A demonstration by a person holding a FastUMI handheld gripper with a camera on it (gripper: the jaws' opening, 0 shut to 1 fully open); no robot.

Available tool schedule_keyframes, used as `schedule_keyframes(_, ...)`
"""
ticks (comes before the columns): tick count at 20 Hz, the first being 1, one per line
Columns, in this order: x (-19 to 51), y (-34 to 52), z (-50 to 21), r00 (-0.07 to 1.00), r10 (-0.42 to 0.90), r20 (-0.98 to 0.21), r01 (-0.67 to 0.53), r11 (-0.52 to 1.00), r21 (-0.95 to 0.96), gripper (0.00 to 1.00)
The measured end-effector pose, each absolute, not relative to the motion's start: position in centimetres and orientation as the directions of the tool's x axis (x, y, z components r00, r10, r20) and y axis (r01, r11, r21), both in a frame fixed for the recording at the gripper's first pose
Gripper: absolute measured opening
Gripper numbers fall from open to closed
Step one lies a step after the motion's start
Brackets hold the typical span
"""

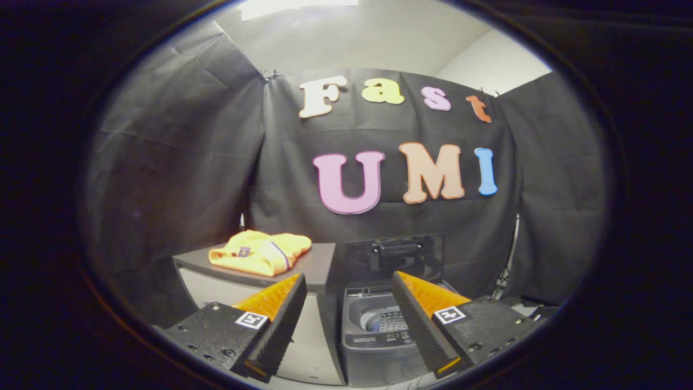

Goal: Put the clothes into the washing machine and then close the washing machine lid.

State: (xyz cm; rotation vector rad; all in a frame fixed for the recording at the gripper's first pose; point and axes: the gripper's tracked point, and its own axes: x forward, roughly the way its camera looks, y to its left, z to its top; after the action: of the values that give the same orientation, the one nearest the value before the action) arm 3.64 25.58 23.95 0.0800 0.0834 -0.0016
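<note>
The gripper (346, 281) hangs with its fingers spread apart, holding nothing. Beyond the left finger, a folded orange garment (261, 251) with a small purple patch, its writing too small to read, lies on a grey cabinet (316, 265). Between the fingers sits the washing machine (373, 330), lid (395, 253) raised upright.

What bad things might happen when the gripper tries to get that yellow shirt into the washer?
1. The folded yellow-orange shirt on the grey cabinet top might unfold when pinched and drape over the small grey top-loading washing machine's rim.
2. The open gripper might bump the washer's raised dark lid.
</note>
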Motion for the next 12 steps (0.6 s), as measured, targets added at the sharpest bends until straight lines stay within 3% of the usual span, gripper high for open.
schedule_keyframes(12, 17.8, 36.9, 26.0, 0.953, 0.119, -0.278, -0.117, 0.993, 0.026, 0.98)
